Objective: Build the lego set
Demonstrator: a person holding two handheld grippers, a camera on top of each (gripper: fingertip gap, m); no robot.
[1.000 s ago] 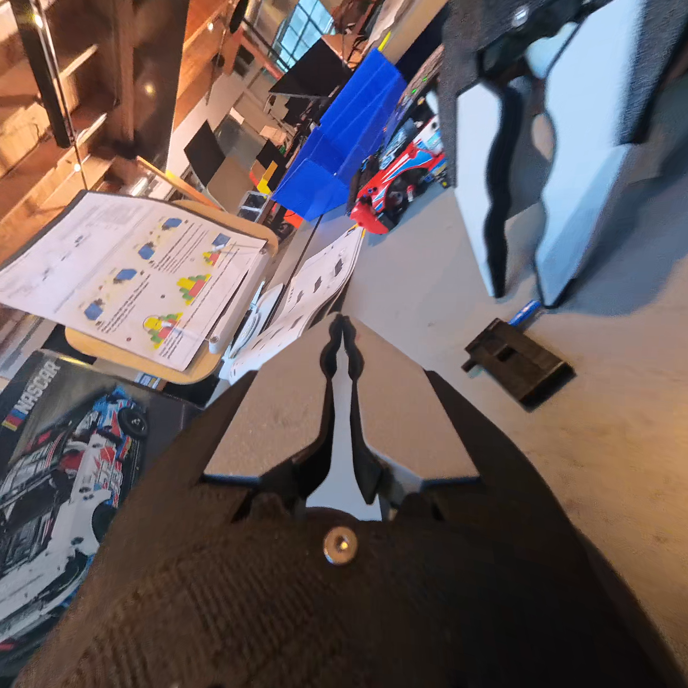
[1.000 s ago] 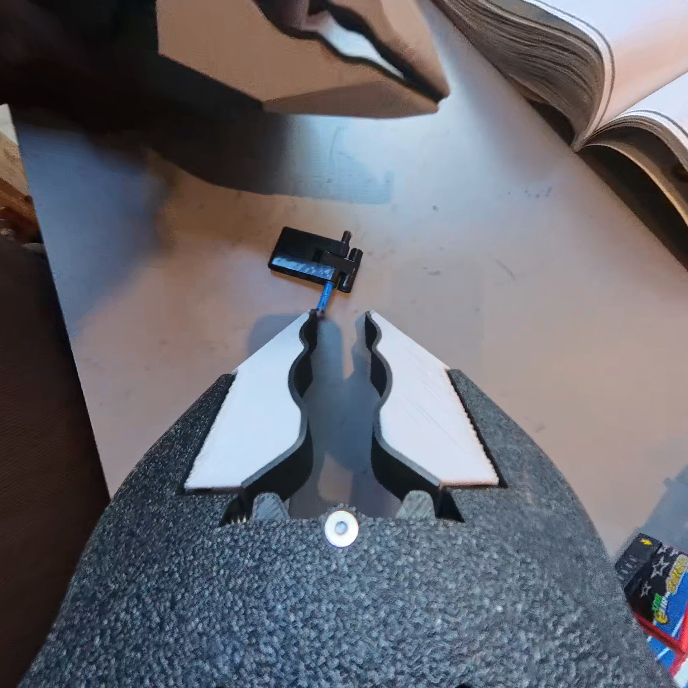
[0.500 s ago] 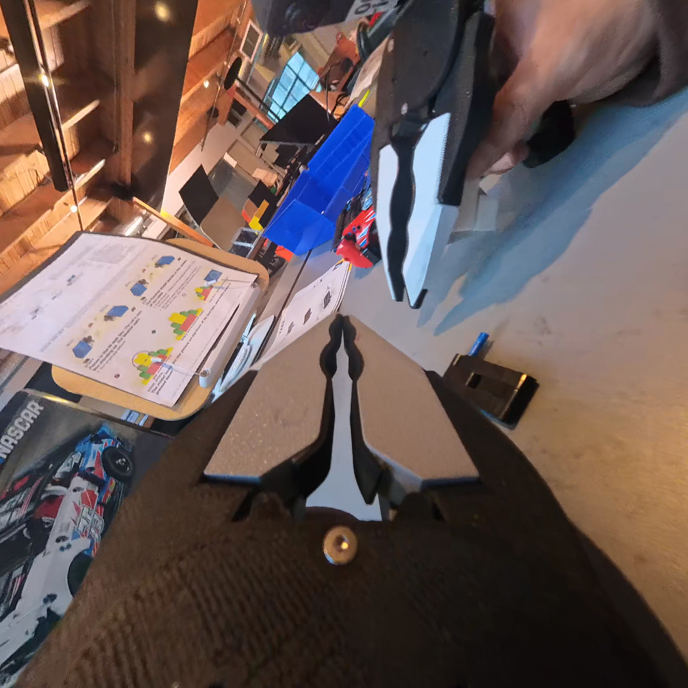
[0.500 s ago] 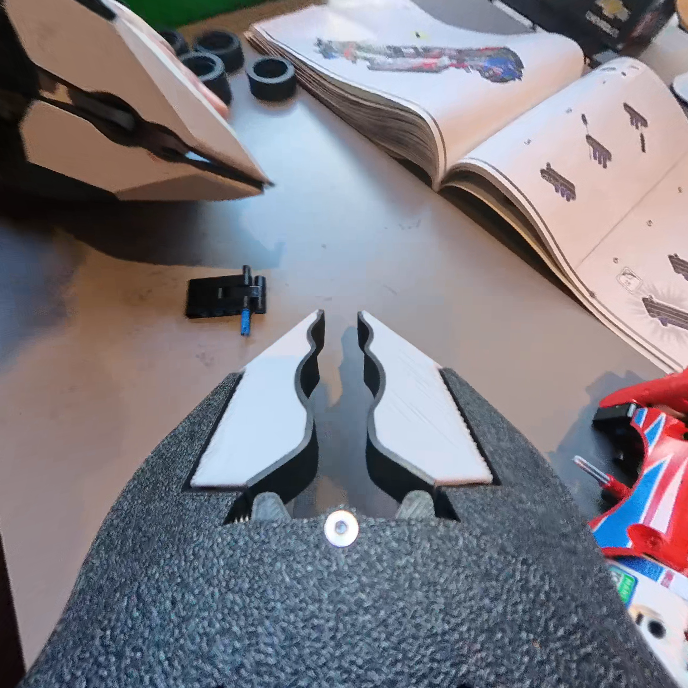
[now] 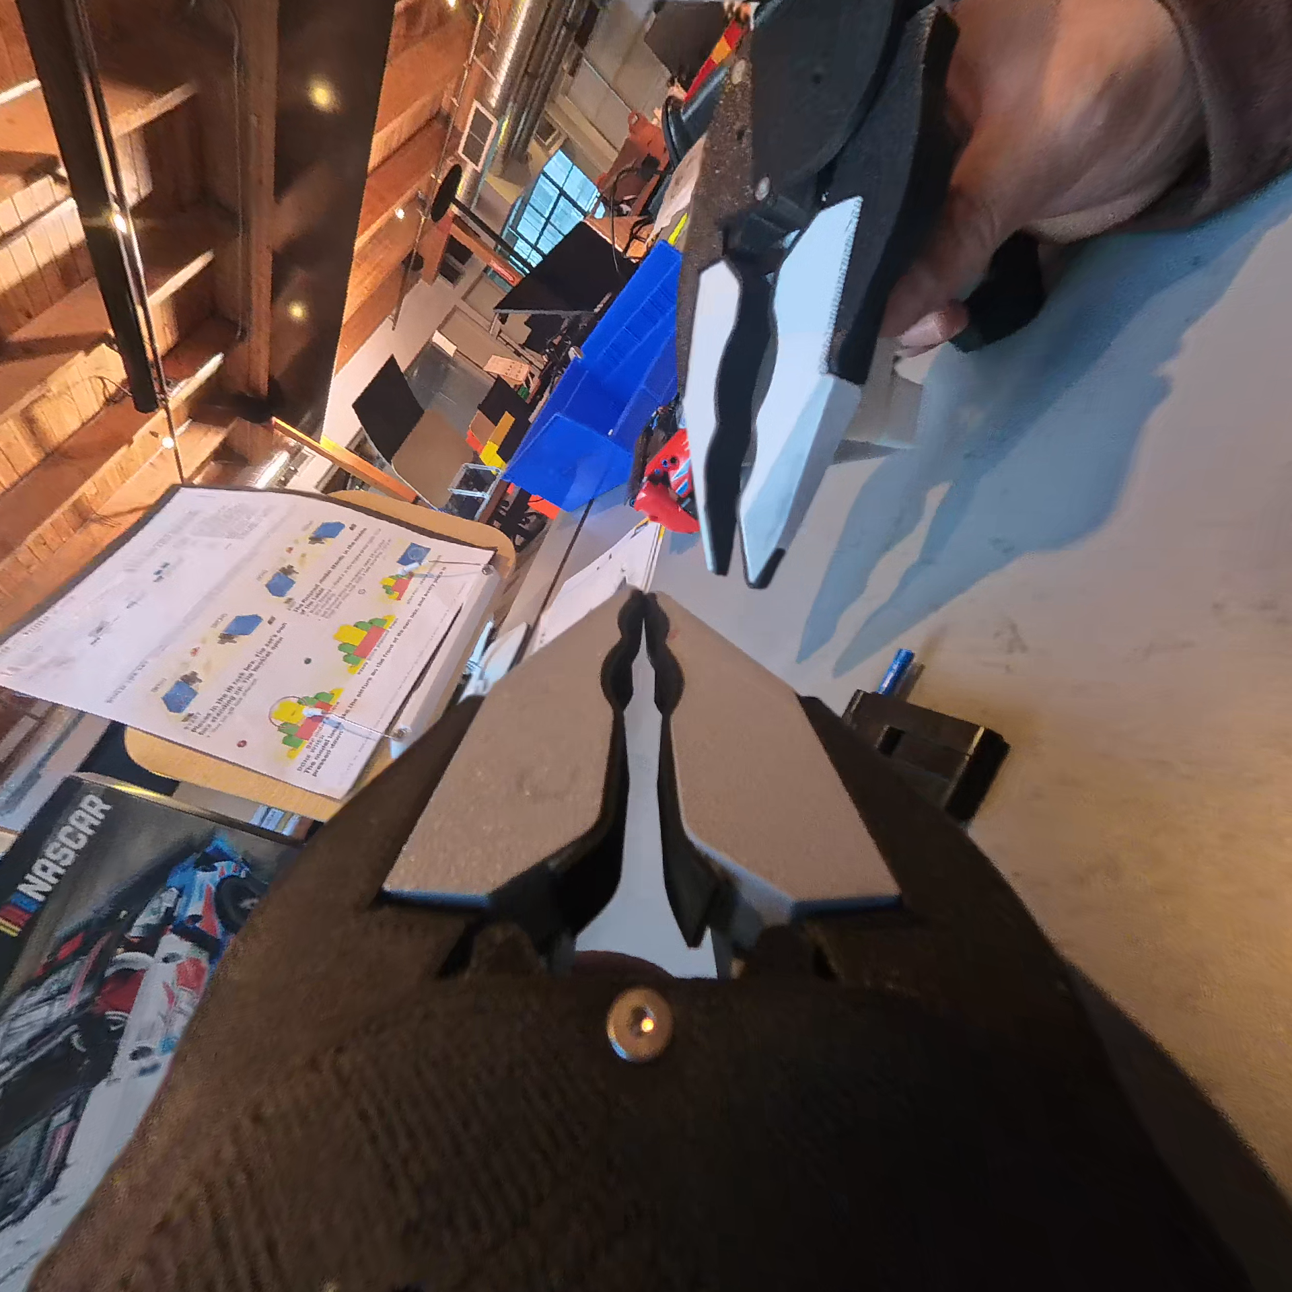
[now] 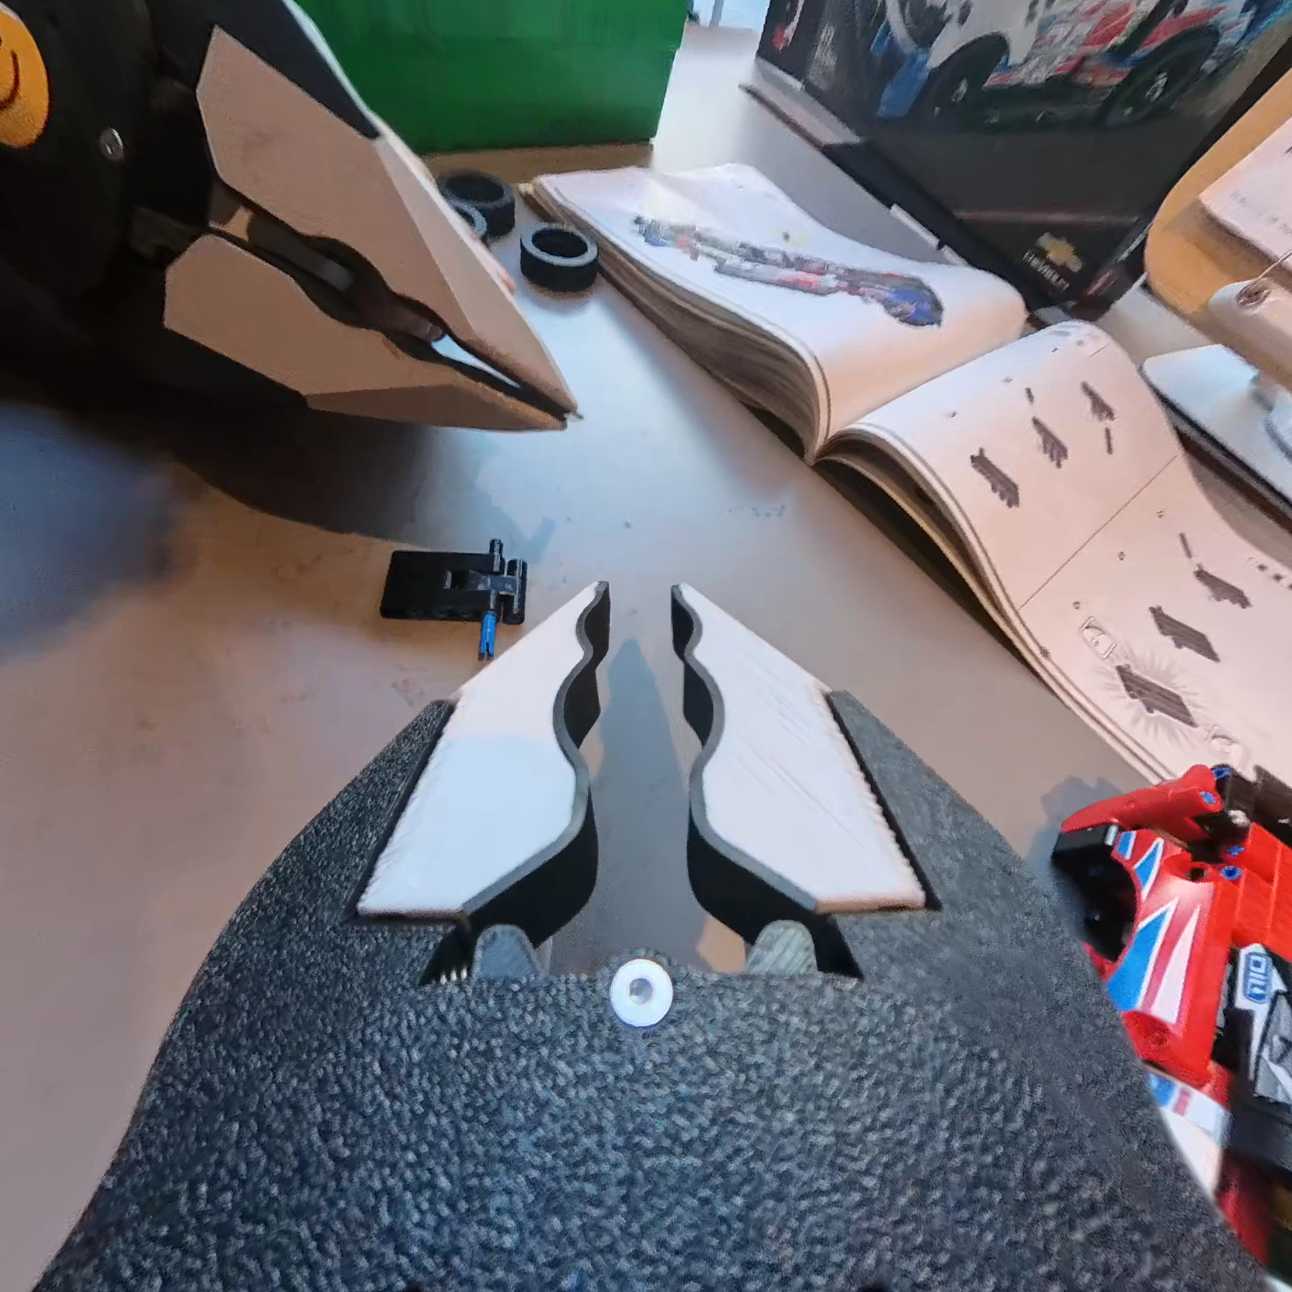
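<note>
Grey table (image 6: pixel 210 804): one black assembly (image 6: pixel 451 584) (blue pin), three tyres (image 6: pixel 559 255).

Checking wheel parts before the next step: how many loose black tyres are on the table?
3 visible. One tyre lies alone beside the open instruction book. Two more, and, sit behind it, partly hidden by the left gripper; others may be hidden there.
</note>
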